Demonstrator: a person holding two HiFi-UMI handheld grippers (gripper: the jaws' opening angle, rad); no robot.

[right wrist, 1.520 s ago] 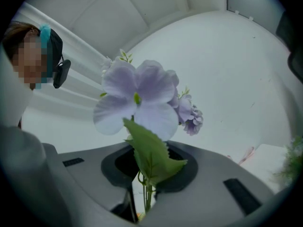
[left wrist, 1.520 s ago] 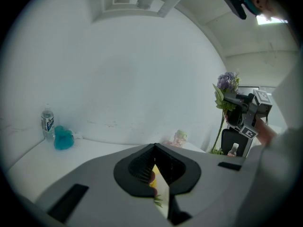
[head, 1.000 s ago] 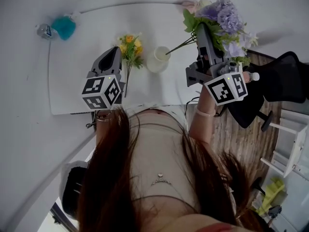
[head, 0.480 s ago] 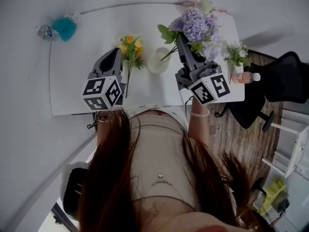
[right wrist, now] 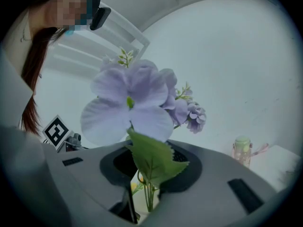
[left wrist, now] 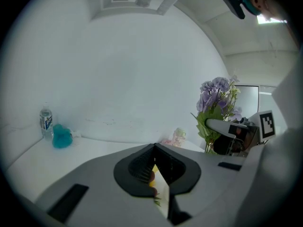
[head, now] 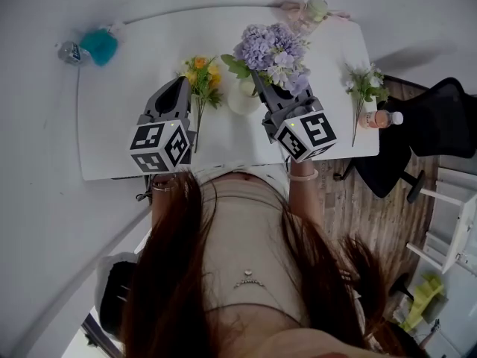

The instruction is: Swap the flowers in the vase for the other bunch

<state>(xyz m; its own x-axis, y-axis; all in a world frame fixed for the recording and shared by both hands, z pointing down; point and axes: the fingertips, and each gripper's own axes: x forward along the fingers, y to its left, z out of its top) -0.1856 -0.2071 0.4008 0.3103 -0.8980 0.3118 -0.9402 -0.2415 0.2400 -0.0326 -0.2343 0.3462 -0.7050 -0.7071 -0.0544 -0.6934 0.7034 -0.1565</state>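
Note:
A white vase (head: 240,100) stands mid-table. The purple bunch (head: 272,48) rises over it, stems dropping toward its mouth. My right gripper (head: 262,86) reaches in from the right around those stems. In the right gripper view the green stems (right wrist: 149,197) stand in the gap between the jaws with room on the left; the jaws have just been opening. The purple blooms (right wrist: 130,110) fill that view. A yellow-orange bunch (head: 201,73) lies on the table left of the vase. My left gripper (head: 181,86) rests beside it, shut and empty (left wrist: 155,162).
A small white-flowered sprig (head: 365,84) and a bottle (head: 380,118) lie at the table's right edge. A teal object (head: 98,43) and a water bottle (head: 68,49) sit at the far left corner, and a pink-green item (head: 313,7) at the back. An office chair (head: 440,121) stands to the right.
My right gripper has carried the purple bunch left and down, from over the table's right side to above the vase. The left gripper has stayed put.

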